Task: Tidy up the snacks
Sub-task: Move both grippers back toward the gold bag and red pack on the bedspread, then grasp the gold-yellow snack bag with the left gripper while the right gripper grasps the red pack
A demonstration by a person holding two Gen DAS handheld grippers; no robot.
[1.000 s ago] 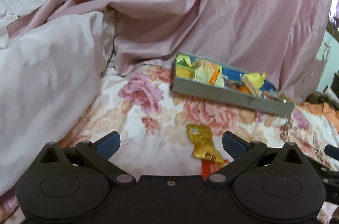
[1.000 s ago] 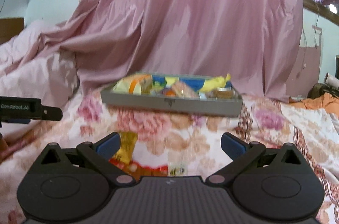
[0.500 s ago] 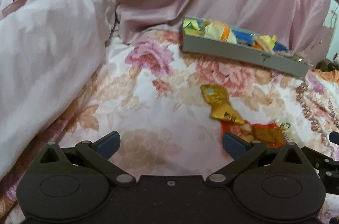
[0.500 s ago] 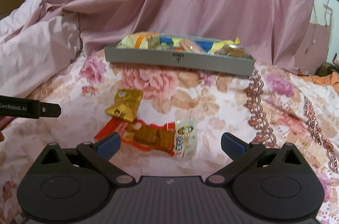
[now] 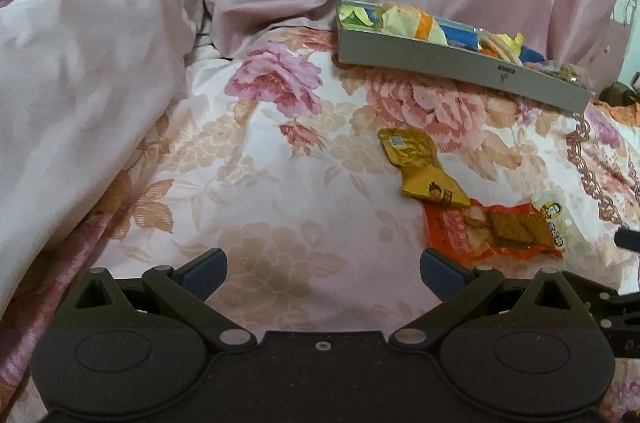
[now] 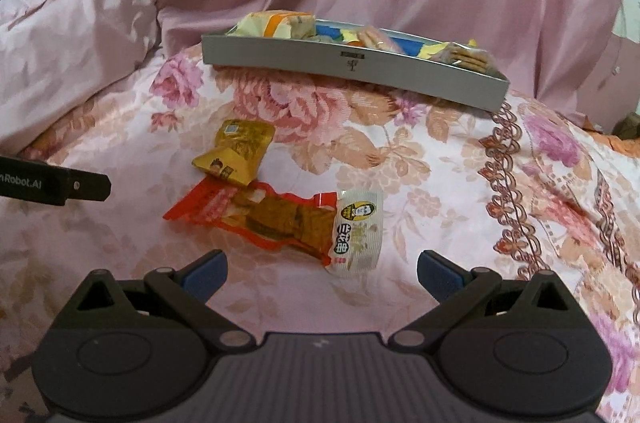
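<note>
Both tongs were spread and empty: the right tongs (image 6: 320,271) hung just short of the red packet (image 6: 276,219), probably to take it; the tray (image 6: 352,67) lay beyond on the bed, and the left tongs (image 5: 322,269) waited over bare bedspread.

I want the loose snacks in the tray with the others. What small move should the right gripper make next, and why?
Probably ease the right gripper forward and down over the red packet. It is open and empty, that packet lies loose on the floral bedspread just ahead of it, nearer than the yellow packet, and the grey tray sits beyond.
</note>
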